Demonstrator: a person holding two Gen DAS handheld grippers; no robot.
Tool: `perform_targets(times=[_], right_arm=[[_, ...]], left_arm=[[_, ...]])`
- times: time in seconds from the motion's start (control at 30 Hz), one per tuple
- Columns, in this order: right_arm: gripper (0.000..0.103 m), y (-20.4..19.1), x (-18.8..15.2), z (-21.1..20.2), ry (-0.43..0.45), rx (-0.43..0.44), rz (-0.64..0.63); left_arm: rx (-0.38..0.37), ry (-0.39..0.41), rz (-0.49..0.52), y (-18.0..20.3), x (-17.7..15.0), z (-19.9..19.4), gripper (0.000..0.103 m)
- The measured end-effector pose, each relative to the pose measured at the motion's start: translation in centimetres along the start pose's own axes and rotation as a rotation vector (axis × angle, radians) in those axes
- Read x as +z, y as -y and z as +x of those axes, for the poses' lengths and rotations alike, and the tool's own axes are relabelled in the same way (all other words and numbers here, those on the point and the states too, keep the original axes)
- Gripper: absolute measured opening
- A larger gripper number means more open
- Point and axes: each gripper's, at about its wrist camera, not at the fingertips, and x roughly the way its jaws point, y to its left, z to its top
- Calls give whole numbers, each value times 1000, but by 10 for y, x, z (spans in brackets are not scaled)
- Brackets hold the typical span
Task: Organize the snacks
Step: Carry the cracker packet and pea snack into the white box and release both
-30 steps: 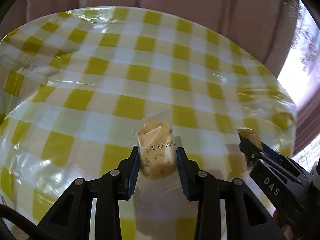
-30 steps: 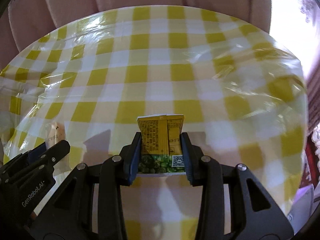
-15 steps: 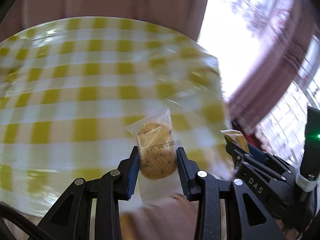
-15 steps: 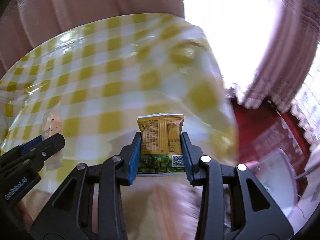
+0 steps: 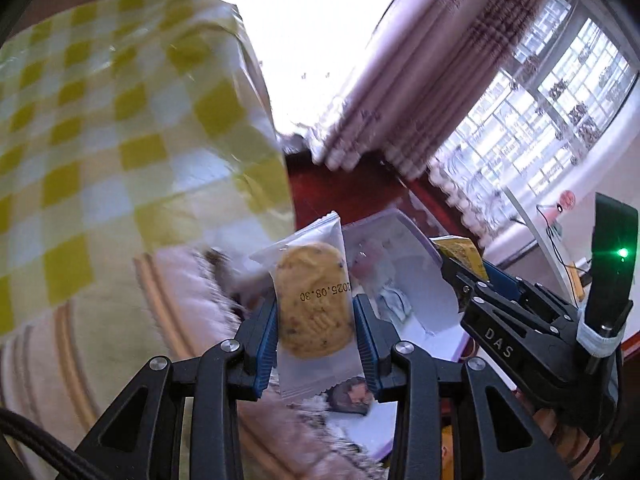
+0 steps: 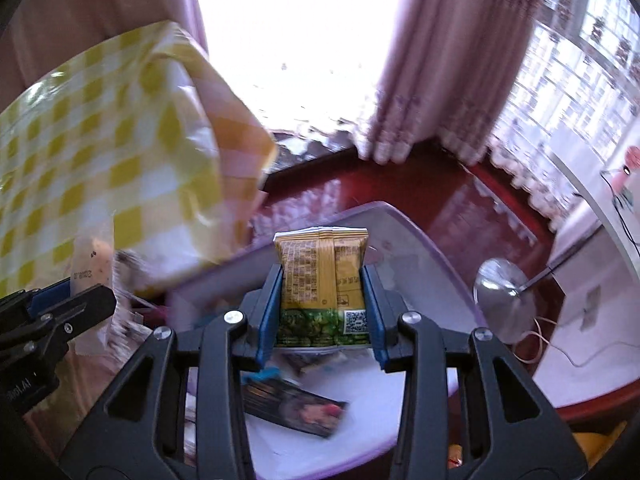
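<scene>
A table draped in a glossy yellow-and-white checked cloth (image 5: 100, 128) fills the left side, its edge hanging over a dark red polished floor (image 6: 420, 196). Pale pink pleated curtains (image 5: 420, 92) with a lace hem hang beside a blown-out bright opening, and a barred, gridded window (image 5: 560, 80) lets in daylight at the right. A round silver lamp base (image 6: 504, 300) stands on the floor near a white curved ledge (image 6: 592, 184)

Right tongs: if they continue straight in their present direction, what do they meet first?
Probably the white tray with the purple rim, just beyond the pea packet that the right tongs hold; depth is unclear.
</scene>
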Motion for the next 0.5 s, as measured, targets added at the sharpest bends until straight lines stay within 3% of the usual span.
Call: perform_targets(times=[0.07,0.2,0.33,0.5], right_arm=[[42,10,-4,0,-7,-9,12],[44,24,-9,-3,-16,-11,35],[60,28,-11,-6,-11,-24,45],[62,33,-21,-10,-23,-27,47]], left_arm=[[-12,-19,1,1,0,4,38],[-8,-49,-20,3,-6,7,64],[10,-61,-36,5,-22,5,70],[15,-35,-38,9,-35,-6,83]])
